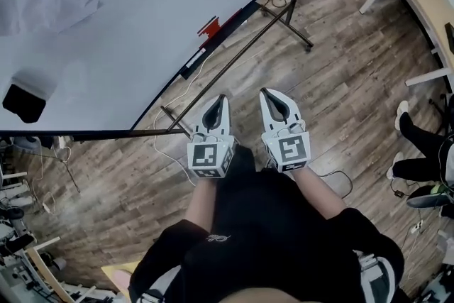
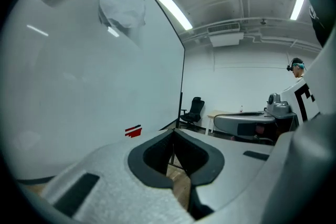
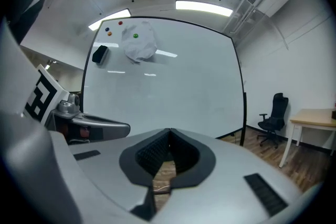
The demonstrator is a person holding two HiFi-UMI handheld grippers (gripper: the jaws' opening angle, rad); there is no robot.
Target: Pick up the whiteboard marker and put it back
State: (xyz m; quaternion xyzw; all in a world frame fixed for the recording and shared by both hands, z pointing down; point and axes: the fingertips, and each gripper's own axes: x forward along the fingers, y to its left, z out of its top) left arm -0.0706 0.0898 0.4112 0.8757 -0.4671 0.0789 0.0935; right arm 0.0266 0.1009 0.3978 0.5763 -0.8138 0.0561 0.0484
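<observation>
Since my left gripper (image 1: 223,100) and right gripper (image 1: 264,93) both hang pinched closed and empty short of the whiteboard (image 1: 142,46), I'd spread one wide before reaching level for what looks like the red marker (image 1: 208,27) on its ledge (image 1: 230,18), square to its length.

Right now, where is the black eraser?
On the whiteboard, upper left in the right gripper view: the eraser sits just left of the crumpled paper, below the coloured magnets.
</observation>
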